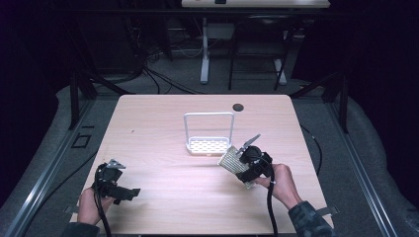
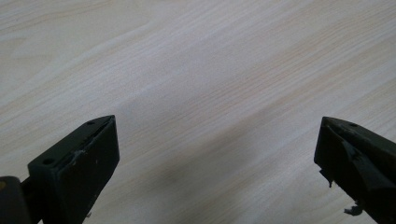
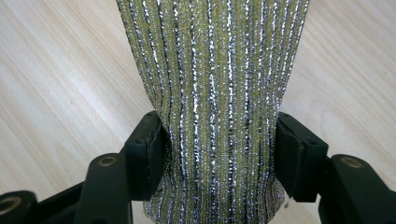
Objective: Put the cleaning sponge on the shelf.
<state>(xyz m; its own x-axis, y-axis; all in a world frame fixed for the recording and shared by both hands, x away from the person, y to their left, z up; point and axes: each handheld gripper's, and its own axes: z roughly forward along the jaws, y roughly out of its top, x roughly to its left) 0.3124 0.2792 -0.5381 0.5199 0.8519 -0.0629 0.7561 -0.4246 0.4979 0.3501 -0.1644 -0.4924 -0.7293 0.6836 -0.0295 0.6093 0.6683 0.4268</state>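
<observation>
Between the right gripper (image 3: 219, 154) jaws: a pinched sponge (image 3: 212, 93).

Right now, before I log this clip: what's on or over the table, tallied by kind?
Handheld grippers: 2, the left gripper with jaws apart, the right gripper clamped on the sponge
Glittery striped scouring sponge: 1
White perforated rack with a tall hoop handle: 1
Total: 4
</observation>
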